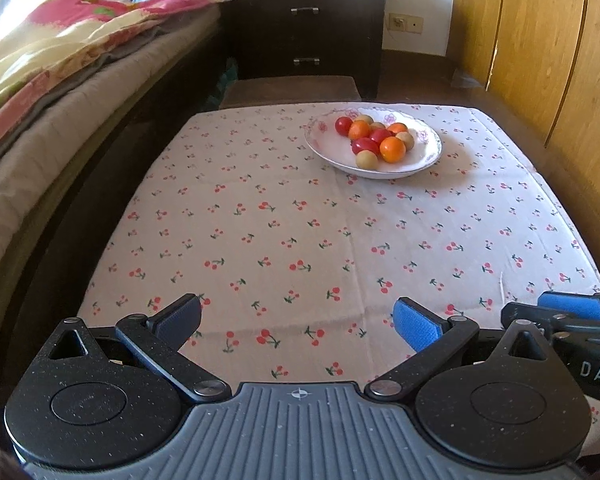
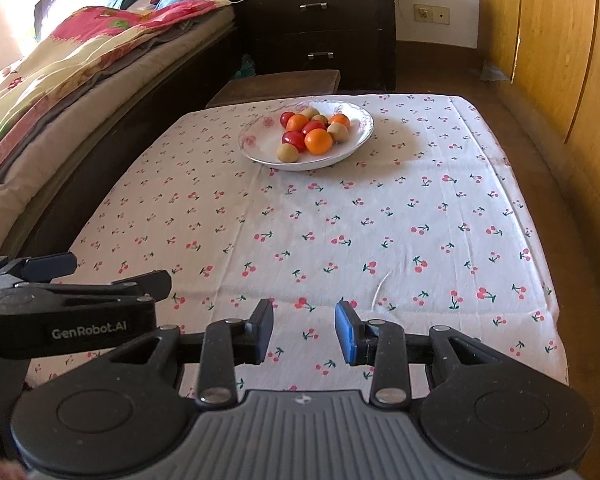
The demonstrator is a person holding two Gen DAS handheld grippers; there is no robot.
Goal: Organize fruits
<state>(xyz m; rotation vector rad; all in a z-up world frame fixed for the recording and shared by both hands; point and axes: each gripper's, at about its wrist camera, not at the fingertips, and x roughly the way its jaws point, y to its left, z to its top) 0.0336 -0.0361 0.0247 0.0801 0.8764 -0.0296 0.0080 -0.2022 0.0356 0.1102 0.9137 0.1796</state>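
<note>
We hold both grippers low over the near edge of the table (image 1: 340, 240), side by side. Our left gripper (image 1: 300, 322) has its fingers spread wide, holding nothing; our right gripper (image 2: 304, 332) has its fingers apart by a narrower gap, also holding nothing. The fruits (image 1: 374, 140) lie piled in the plate (image 1: 428, 152) near the table's far edge, well apart from both grippers.

txt we read | "GenRobot.Ai", white on blk body of left gripper (image 2: 90, 280), lower left of right wrist view | "DAS", cut off, on right gripper (image 1: 572, 314), far right edge of left wrist view
</note>
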